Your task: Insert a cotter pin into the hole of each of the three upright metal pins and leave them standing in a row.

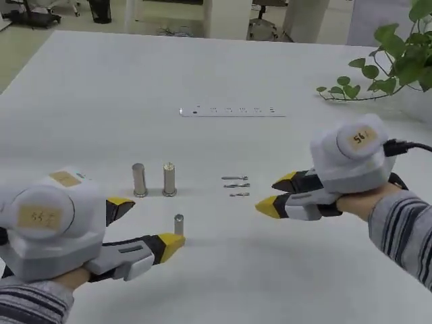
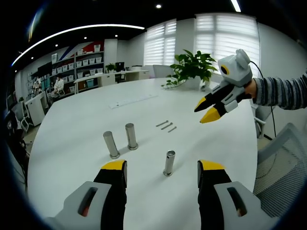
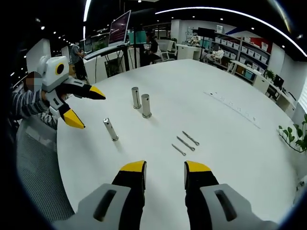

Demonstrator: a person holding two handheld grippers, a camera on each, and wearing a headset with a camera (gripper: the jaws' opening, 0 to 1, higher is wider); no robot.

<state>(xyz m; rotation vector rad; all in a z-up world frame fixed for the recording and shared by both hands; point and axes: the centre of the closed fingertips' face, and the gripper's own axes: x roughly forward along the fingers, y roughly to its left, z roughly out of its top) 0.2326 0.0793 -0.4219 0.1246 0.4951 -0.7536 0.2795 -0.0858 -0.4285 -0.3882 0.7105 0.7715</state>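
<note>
Nearest to me is my left gripper [image 1: 150, 224], its yellow-tipped jaws spread wide and holding nothing. One upright metal pin [image 2: 169, 163] stands just ahead of the tips, in line with the gap and untouched. Two more metal pins [image 2: 111, 144] [image 2: 131, 136] stand side by side further ahead and to the left of that jaw line. My right gripper [image 3: 165, 167] hangs above the table with its jaws partly open and nothing between them. The three cotter pins [image 3: 183, 143] lie flat in a small cluster just ahead of it, slightly to its right.

I judge the step to be the first grasp, with no cotter pin yet inserted. To do it well, I would close the left jaws low on the near pin's body, leaving its top free. I cannot make out the hole from here, so I would find it before turning it towards the right gripper. The cotter pins are thin and lie flat, so I would bring the right tips in low and pinch one by its head, legs pointing outward.

Beyond the cotter pins lies a white power strip [image 1: 233, 111], and a leafy plant [image 1: 398, 61] sits at the far right.

Each gripper housing carries a yellow sticker with handwritten characters, which I cannot read with confidence.
</note>
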